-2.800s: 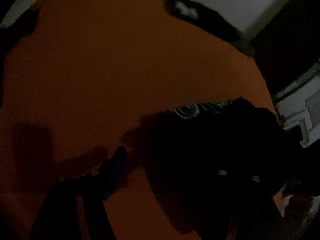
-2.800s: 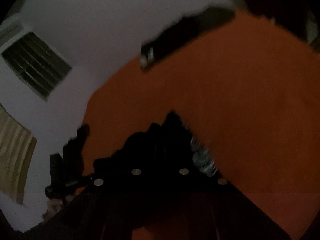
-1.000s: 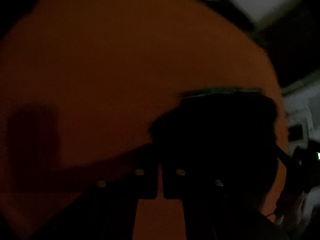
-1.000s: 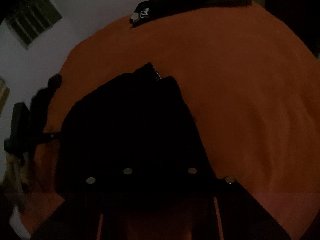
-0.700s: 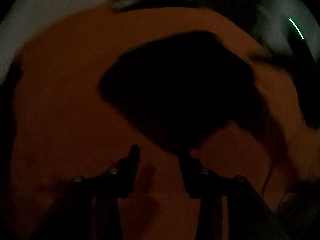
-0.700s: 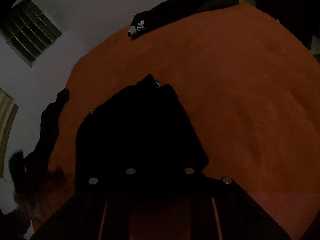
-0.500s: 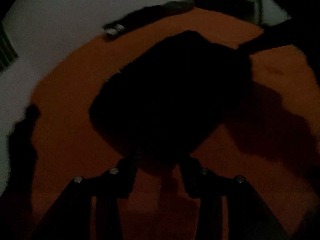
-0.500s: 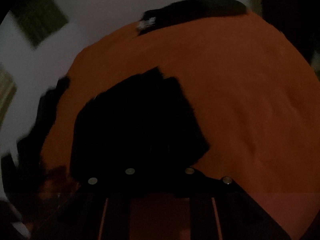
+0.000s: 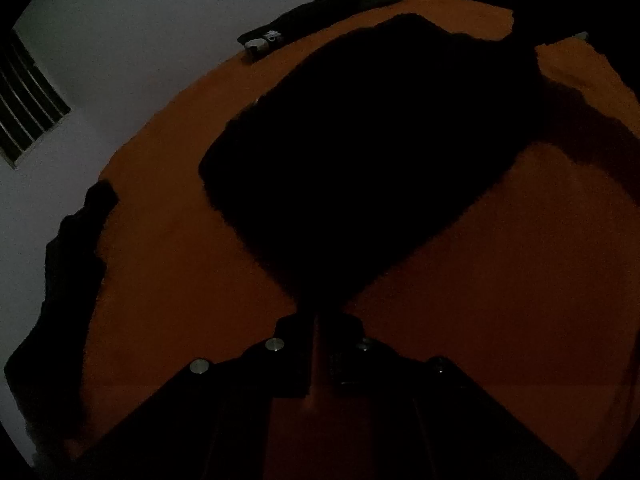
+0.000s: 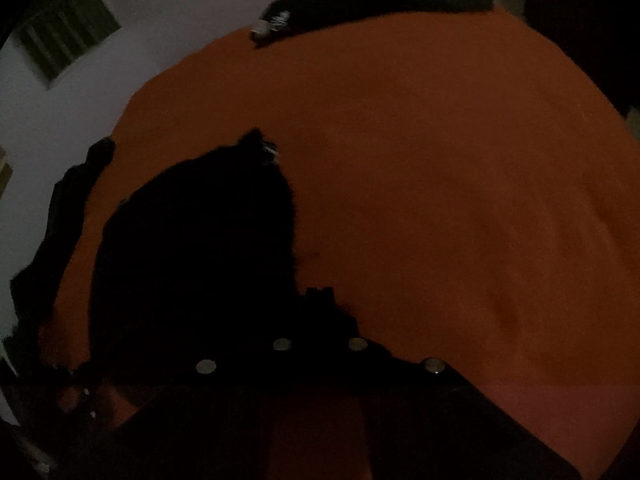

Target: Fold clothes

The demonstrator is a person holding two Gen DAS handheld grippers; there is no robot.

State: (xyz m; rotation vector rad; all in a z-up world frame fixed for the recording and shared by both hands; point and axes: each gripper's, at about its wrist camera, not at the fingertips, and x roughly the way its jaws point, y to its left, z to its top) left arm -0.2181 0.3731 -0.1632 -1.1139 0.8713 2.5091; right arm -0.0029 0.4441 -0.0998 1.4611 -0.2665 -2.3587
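Left claw (image 9: pixel 320 320): jaws nearly together, pinched on the near corner of the black garment (image 9: pixel 372 152); dim light, actual pad contact hard to make out.
Right claw (image 10: pixel 320 300): jaws fully together; fingers dark against the garment's (image 10: pixel 192 248) near right edge, cloth between them not clear.
Garment: folded into a rough rectangle, flat on the orange sheet (image 9: pixel 500 280); in the left view spread straight ahead of the claw, in the right view ahead and to the left.
Garment detail: small pale mark at the far corner, seen from the right wrist.
Second dark cloth (image 9: pixel 304 28): beyond the garment, at the sheet's far edge, with a small white print at its left end; well apart from the garment.
Third dark cloth (image 9: pixel 64 280): left of the garment, draped along the sheet's left edge.
Wall (image 9: pixel 140 40): pale, beyond the sheet.
Vent (image 9: pixel 28 108): slatted, on the wall far left of the garment.
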